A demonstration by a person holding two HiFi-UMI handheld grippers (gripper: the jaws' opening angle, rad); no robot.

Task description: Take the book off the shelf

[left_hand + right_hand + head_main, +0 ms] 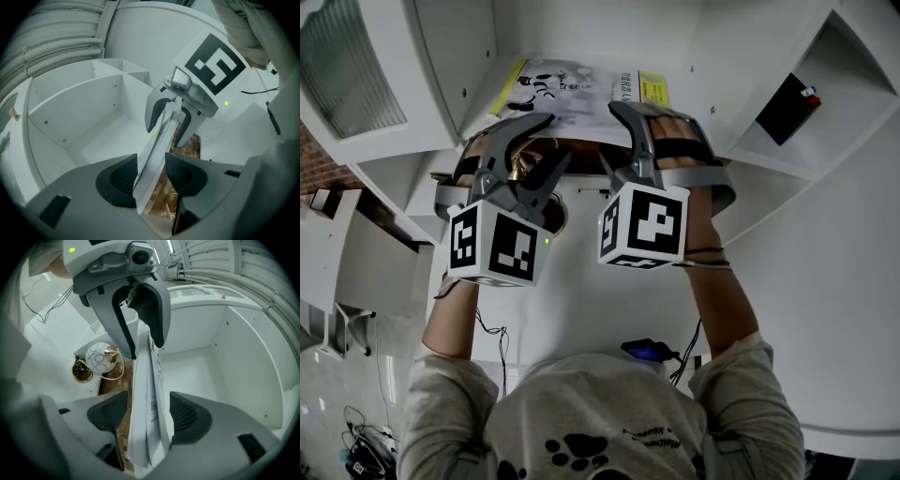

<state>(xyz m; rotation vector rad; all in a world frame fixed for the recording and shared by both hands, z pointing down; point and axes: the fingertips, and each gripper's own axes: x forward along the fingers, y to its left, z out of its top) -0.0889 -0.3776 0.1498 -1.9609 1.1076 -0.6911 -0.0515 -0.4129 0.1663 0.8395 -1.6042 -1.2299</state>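
Note:
A thin book (pixel 572 89) with a cartoon cover and yellow patches lies face up at the front of a white shelf compartment (pixel 459 66). My left gripper (pixel 555 139) and right gripper (pixel 611 131) reach its near edge side by side. In the left gripper view the book (pixel 157 145) stands edge-on between my left gripper's (pixel 150 176) jaws, against one pad with a gap at the other, and the right gripper (pixel 171 110) straddles its far end. In the right gripper view the book (pixel 145 394) hangs loose between the right gripper's (pixel 147 416) wide jaws. Both are open.
White shelf walls (pixel 75 108) and empty compartments (pixel 220 357) surround the book. A black object (pixel 789 108) sits in a compartment at the right. Below, a brass object (pixel 82 370) and a round white disc (pixel 99 358) lie beside a wooden surface. Cables (pixel 492 333) hang near the person's body.

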